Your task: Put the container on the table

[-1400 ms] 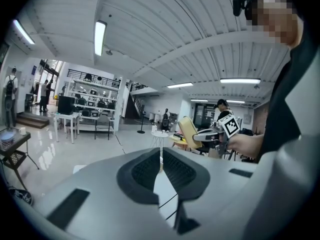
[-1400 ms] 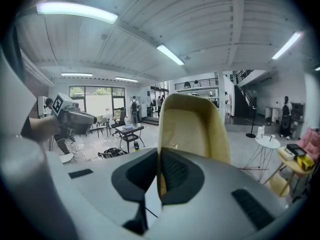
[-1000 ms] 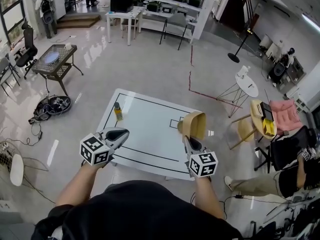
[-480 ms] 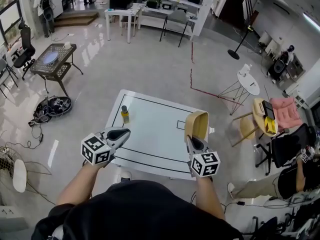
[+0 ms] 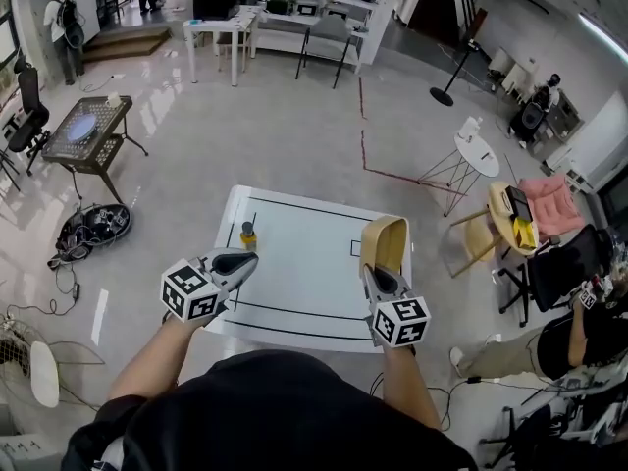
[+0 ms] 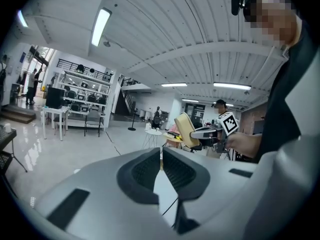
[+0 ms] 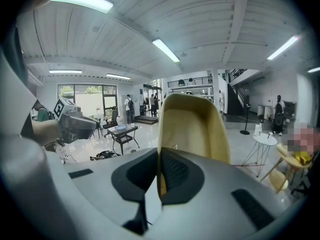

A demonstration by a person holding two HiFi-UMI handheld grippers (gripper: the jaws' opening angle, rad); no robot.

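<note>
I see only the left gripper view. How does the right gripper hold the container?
Observer: The right gripper is shut on the wall of the container, with one jaw inside.
Operator: Is it over the table?
Observer: Yes, in the head view it is above the right part of the white table.
Operator: Anything else there?
Observer: A small yellow bottle stands on the left part.

Left hand-held gripper jaws together, empty.
</note>
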